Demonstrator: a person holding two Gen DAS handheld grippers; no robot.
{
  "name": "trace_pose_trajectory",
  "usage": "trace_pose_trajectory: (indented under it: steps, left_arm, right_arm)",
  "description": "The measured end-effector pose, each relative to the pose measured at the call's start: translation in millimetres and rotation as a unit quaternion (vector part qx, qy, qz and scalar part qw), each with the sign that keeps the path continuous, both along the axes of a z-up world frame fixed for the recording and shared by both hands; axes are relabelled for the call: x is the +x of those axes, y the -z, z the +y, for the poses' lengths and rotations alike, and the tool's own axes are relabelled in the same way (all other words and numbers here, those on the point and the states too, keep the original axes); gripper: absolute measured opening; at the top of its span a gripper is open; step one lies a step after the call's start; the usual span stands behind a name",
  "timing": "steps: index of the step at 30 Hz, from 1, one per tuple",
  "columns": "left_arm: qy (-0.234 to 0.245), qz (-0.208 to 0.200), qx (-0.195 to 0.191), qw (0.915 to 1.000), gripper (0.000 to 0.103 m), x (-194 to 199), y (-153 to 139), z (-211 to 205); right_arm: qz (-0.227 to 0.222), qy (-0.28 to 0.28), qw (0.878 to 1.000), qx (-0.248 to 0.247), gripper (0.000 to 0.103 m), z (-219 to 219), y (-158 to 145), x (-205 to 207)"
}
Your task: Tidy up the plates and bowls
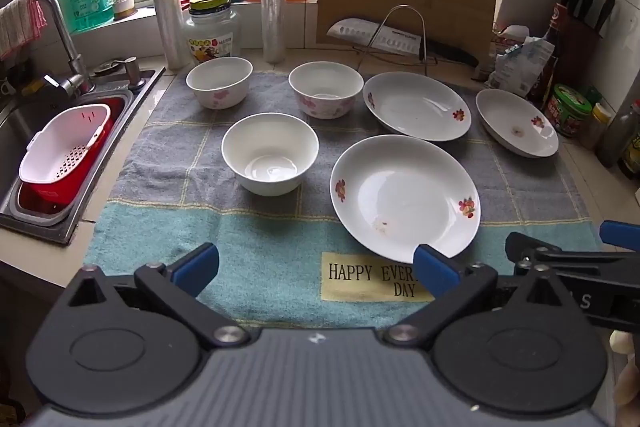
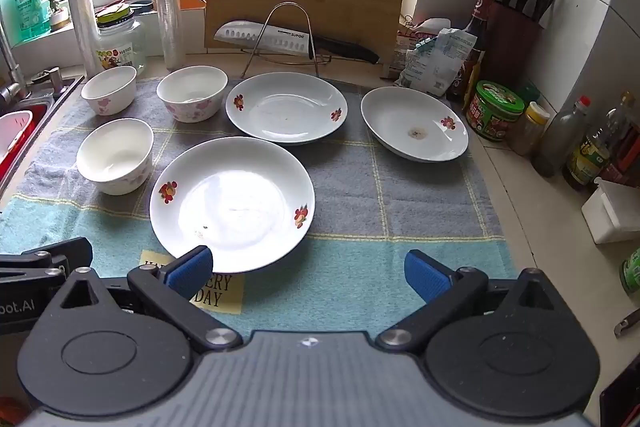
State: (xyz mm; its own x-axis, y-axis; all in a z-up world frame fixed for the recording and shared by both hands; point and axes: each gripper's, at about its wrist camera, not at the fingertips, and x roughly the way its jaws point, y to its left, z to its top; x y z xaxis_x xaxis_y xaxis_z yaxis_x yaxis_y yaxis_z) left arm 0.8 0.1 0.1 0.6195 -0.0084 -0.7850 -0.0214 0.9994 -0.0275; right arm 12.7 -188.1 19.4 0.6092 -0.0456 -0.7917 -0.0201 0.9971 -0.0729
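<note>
On the tabletop, a towel [image 1: 256, 251] carried three bowls [image 1: 270, 153] toward its left edge and three plates [image 1: 404, 195] toward its right. Both the left hand-held gripper [image 1: 316, 269] and the right hand-held gripper [image 2: 308, 273] hovered above the towel's near edge with jaws wide apart, holding nothing.

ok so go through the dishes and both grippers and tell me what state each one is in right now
left gripper: open, holding nothing
right gripper: open, holding nothing
near plate: flat on the towel, unstacked
middle plate: on the towel, unstacked
right plate: tilted, unstacked
front bowl: upright, empty
back left bowl: upright, unstacked
back right bowl: upright, unstacked
</note>
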Motion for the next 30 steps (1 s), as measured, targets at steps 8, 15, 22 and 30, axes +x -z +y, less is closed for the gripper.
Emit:
trace_pose_trajectory:
  steps: [8, 15, 22, 30]
  left_arm:
    - [0.0, -0.006, 0.001, 1.0, 0.102, -3.0, -1.0, -1.8]
    - [0.0, -0.007, -0.001, 1.0, 0.102, -3.4, -1.0, -0.4]
    - [0.0, -0.008, 0.0, 1.0, 0.102, -3.0, -2.4, -0.5]
    - [-0.002, -0.011, 0.004, 0.9999, 0.102, -3.2, -3.8, -0.4]
  right_arm:
    - [0.002, 0.0, 1.0, -0.007, 0.103, -0.6, -1.2, -0.9]
    - [0.0, 0.0, 1.0, -0.008, 0.103, -1.4, -1.8, -1.9]
    - [-0.001, 0.001, 1.0, -0.008, 0.103, -1.1, -1.6, -1.7]
    - [-0.003, 0.001, 1.0, -0.008, 0.103, -2.0, -5.9, -2.9]
